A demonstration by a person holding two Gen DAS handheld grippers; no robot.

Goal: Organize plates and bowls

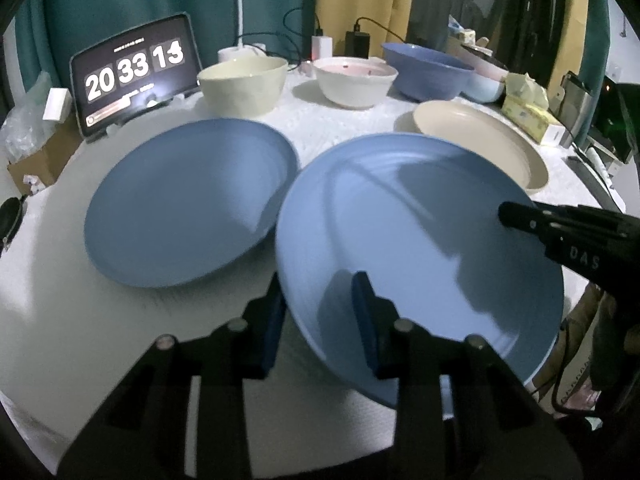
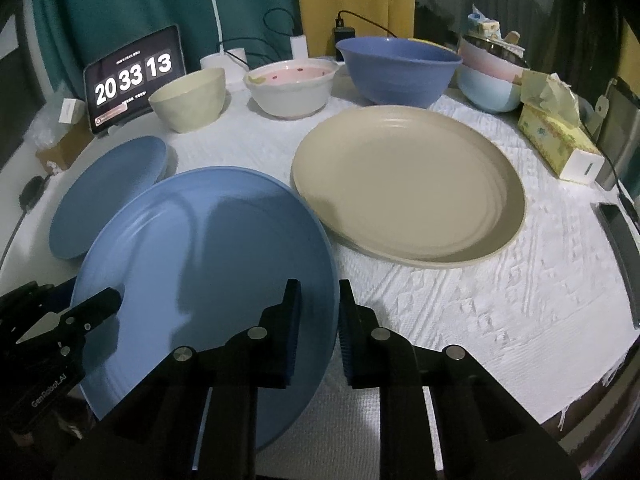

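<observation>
A large blue plate (image 1: 420,240) (image 2: 208,260) lies at the table's near edge, and both grippers hold its rim. My left gripper (image 1: 320,292) straddles the left rim, one finger under it and one on the inner face, pads against it. My right gripper (image 2: 320,288) clamps the right rim the same way. Each view also shows the other gripper's fingers (image 1: 520,216) (image 2: 108,300) over the plate. A smaller blue plate (image 1: 188,204) (image 2: 108,200) lies to the left and a beige plate (image 1: 488,140) (image 2: 404,184) to the right.
At the back stand a cream bowl (image 2: 188,98), a white and pink bowl (image 2: 290,88), a dark blue bowl (image 2: 400,72) and stacked pale bowls (image 2: 488,80). A tablet clock (image 1: 136,76) stands at the back left. A tissue box (image 2: 556,140) sits at the right, with chargers and cables behind.
</observation>
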